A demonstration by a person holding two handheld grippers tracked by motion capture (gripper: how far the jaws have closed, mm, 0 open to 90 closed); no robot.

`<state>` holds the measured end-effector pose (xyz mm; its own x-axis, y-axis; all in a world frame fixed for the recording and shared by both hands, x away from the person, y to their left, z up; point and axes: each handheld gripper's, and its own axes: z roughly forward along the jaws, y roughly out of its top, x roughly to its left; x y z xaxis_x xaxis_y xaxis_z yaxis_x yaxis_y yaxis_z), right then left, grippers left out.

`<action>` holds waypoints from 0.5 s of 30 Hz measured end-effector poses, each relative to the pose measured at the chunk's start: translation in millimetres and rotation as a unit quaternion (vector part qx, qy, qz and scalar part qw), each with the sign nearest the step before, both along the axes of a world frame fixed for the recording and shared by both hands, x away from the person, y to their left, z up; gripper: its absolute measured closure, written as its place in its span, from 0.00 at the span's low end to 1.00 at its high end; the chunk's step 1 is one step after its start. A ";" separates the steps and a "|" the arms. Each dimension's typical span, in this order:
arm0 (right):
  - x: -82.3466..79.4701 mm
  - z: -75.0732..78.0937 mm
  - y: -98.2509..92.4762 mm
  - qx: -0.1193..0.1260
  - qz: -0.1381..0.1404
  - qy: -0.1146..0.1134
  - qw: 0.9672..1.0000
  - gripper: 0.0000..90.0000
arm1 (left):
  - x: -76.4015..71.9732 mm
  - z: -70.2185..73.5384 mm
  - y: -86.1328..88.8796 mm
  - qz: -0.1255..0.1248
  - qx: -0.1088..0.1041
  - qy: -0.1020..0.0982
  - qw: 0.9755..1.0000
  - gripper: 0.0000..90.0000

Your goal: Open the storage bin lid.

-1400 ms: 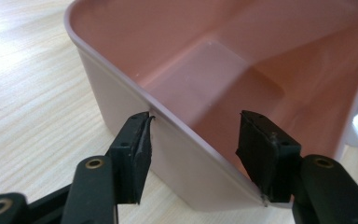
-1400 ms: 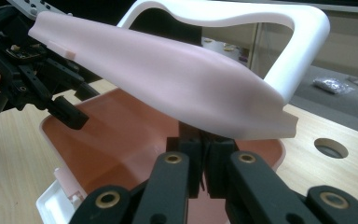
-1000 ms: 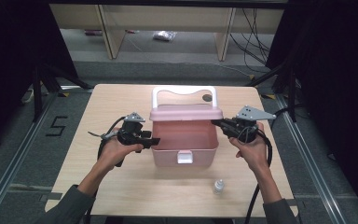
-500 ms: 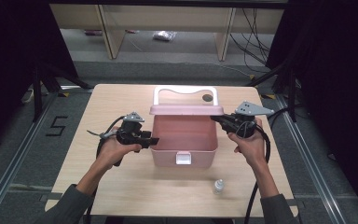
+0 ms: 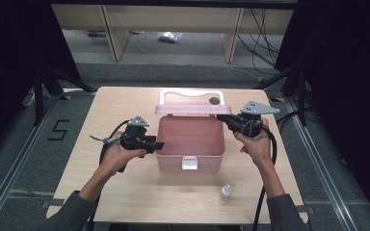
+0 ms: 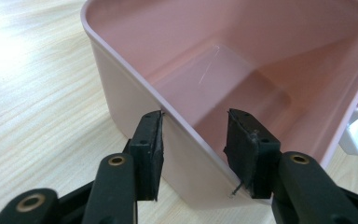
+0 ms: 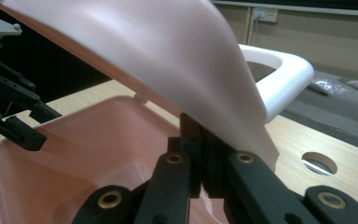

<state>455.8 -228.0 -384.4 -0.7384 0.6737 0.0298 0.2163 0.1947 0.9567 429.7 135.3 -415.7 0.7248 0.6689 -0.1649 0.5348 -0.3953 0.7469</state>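
A pink box (image 5: 190, 139) stands open mid-table, its lid (image 5: 190, 109) raised at the back with a white handle (image 5: 190, 94) on it. My left gripper (image 5: 159, 145) straddles the box's left wall (image 6: 135, 84). Its jaws have been closing in. The outer pad (image 6: 151, 149) is at the rim and the inner pad (image 6: 244, 154) still stands off it inside the box (image 6: 223, 60). My right gripper (image 5: 221, 118) is shut on the lid's right corner; in its own view the gripper (image 7: 205, 158) pinches the lid's edge (image 7: 158, 56) under the handle (image 7: 284, 79).
A small clear bottle (image 5: 226, 192) stands near the table's front edge, right of centre. A white latch (image 5: 189, 164) sits on the box's front wall. A round hole (image 5: 214, 100) opens in the tabletop behind the lid. Dark stands flank the table.
My right gripper has shifted a little toward the far side with the lid's corner in it. The left hand has kept its place at the box's left wall.
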 end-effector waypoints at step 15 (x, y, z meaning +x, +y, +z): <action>23.3 -4.0 -11.9 0.010 -0.015 0.025 1.000 0.99 | -1.2 -0.2 0.1 0.004 -0.006 0.001 1.000 0.63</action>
